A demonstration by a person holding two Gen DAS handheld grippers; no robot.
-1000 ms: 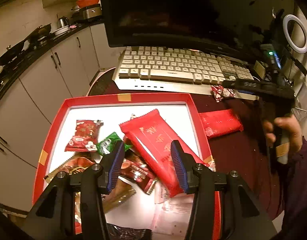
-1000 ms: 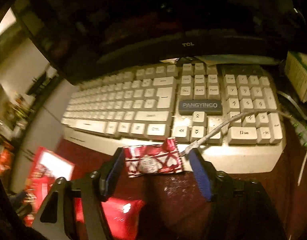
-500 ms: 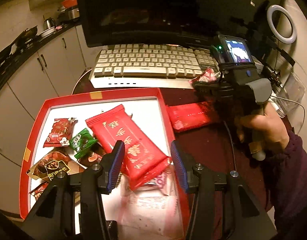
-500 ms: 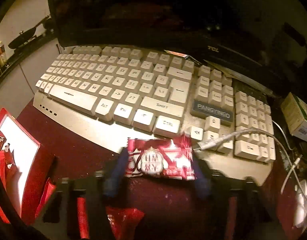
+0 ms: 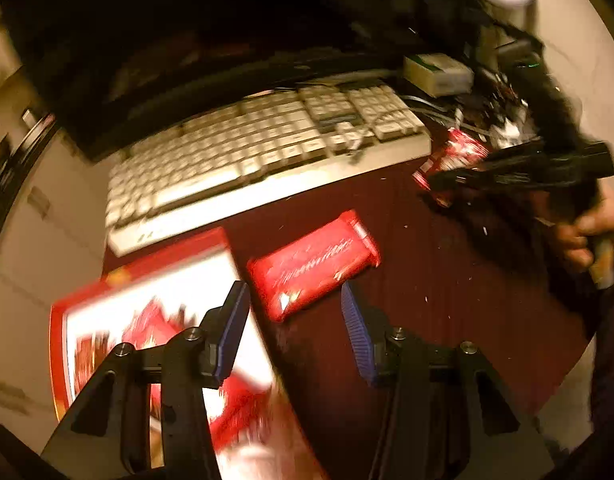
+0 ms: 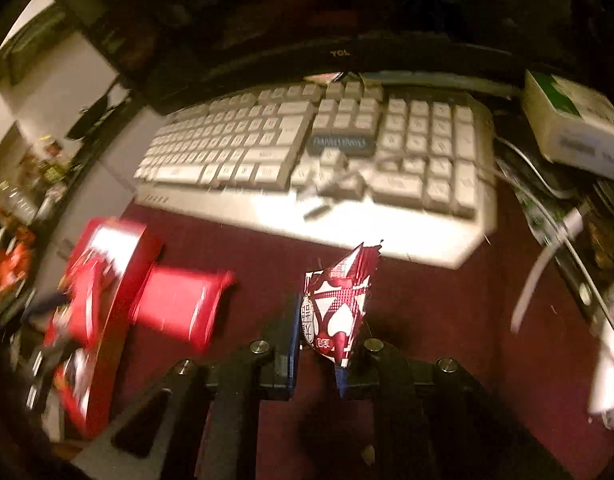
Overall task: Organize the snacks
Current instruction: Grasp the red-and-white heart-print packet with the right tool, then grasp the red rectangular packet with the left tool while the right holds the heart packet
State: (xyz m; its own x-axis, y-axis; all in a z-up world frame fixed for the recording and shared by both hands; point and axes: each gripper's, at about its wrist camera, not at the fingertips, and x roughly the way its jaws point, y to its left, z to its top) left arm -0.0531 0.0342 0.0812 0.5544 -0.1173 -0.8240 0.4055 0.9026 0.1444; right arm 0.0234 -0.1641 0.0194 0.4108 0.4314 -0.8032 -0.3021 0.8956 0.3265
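Behind everything we see, the dark monitor spans the back, and we take the white keyboard in front of it as our landmark. Nearer to us than the keyboard lies the maroon table. At the keyboard's near left corner sits the red box with its white floor, holding several snack packets (too blurred to tell apart). Between that box and the keyboard's right half, a long red snack bar lies flat on the table, just outside the box wall. Off the keyboard's far right corner rests a white carton with a green patch.

Our left gripper hangs with its jaws spread and nothing between them, its blue pads straddling the box wall and the near end of the snack bar from above. Our right gripper is clenched on a small red-and-white candy packet, which stands upright between the pads, lifted off the table in front of the keyboard's right half.
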